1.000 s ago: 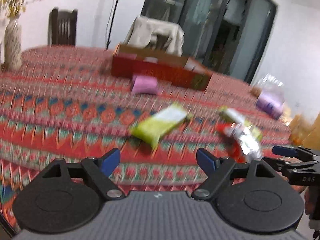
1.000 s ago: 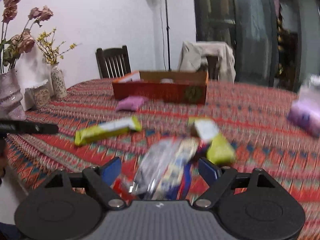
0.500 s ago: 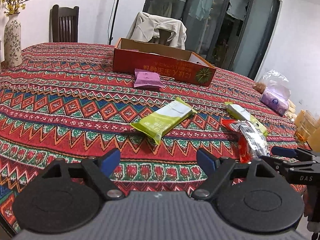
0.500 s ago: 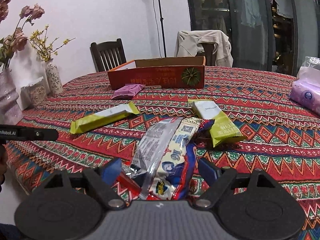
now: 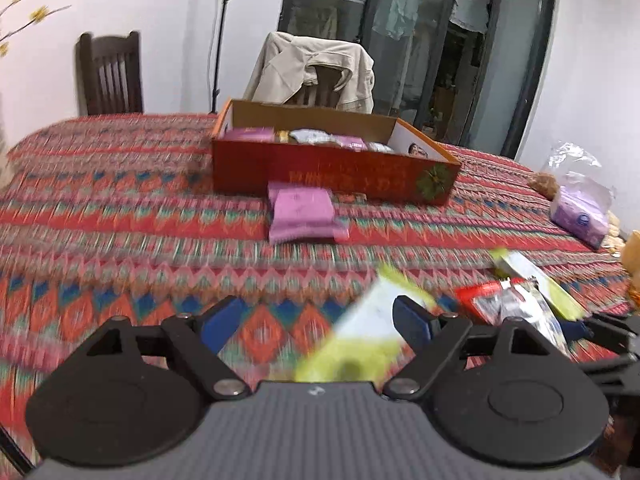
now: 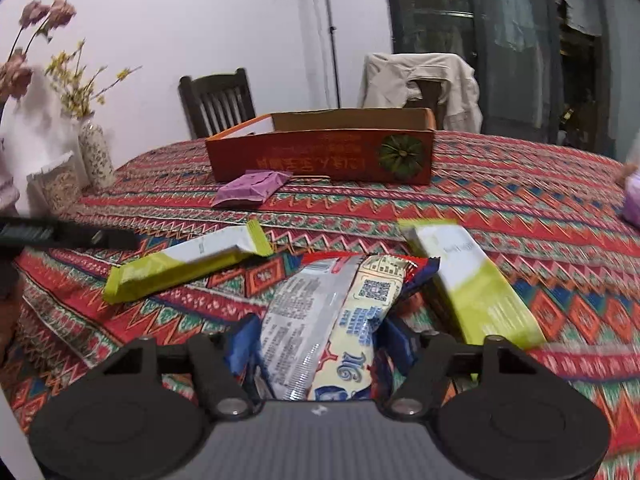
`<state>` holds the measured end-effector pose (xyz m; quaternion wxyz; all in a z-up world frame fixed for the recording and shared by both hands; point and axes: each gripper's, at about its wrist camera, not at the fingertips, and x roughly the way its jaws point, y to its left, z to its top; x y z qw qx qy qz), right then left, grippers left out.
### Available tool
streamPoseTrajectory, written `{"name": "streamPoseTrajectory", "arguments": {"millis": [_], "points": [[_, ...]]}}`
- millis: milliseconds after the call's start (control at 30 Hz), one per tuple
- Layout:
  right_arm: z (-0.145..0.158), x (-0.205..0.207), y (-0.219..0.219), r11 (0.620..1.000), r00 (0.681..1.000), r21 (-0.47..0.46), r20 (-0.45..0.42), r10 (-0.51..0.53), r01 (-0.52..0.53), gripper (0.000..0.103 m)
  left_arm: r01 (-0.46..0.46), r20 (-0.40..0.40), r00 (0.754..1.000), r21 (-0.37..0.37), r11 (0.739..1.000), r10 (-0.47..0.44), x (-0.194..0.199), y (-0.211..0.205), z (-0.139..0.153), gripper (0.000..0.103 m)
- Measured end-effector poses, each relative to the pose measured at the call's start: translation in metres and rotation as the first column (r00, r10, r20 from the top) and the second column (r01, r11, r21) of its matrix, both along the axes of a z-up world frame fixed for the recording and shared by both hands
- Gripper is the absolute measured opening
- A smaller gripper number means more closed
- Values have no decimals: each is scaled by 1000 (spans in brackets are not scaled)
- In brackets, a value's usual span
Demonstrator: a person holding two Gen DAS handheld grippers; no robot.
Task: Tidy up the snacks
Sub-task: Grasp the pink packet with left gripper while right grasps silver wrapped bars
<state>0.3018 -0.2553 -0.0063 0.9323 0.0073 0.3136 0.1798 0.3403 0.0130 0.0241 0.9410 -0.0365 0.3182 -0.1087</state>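
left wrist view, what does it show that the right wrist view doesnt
Only the left wrist view looks down into the box, showing packets already inside, and it catches the tissue pack whole at the right.

Only the right wrist view shows the vases with flowers, the blue-and-cream snack packets between the right gripper's fingers, and the left green bar sharply.

Both share the patterned tablecloth, the purple packet in front of the box, two green bars, the wooden chair and the draped jacket.
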Motion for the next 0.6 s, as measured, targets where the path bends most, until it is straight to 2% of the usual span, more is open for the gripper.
{"name": "streamPoseTrajectory", "arguments": {"millis": [167, 300, 367, 467, 500, 533, 567, 600], "points": [[3, 28, 3, 1000, 1000, 1, 16, 15, -15, 59, 32, -43, 999, 36, 999, -30, 86, -13, -2, 85], [3, 44, 1, 1000, 1000, 15, 23, 7, -7, 59, 48, -100, 994, 46, 998, -43, 143, -25, -19, 85], [1, 50, -1, 1000, 1000, 24, 23, 0, -1, 59, 34, -126, 992, 59, 998, -27, 160, -31, -28, 85], [0, 58, -3, 1000, 1000, 28, 20, -7, 6, 59, 37, -119, 993, 81, 996, -27, 170, -36, -38, 84], [-1, 61, -4, 1000, 1000, 28, 20, -9, 8, 59, 37, -113, 993, 97, 995, -26, 171, -37, -39, 83], [-2, 63, -4, 1000, 1000, 27, 19, -12, 11, 59, 34, -104, 994, 113, 993, -22, 171, -38, -39, 70], [-3, 65, -5, 1000, 1000, 25, 19, -14, 14, 59, 34, -97, 995, 118, 992, -22, 170, -37, -38, 64], [-4, 67, -6, 1000, 1000, 25, 19, -16, 15, 59, 40, -101, 994, 112, 993, -28, 169, -36, -37, 63]]}}
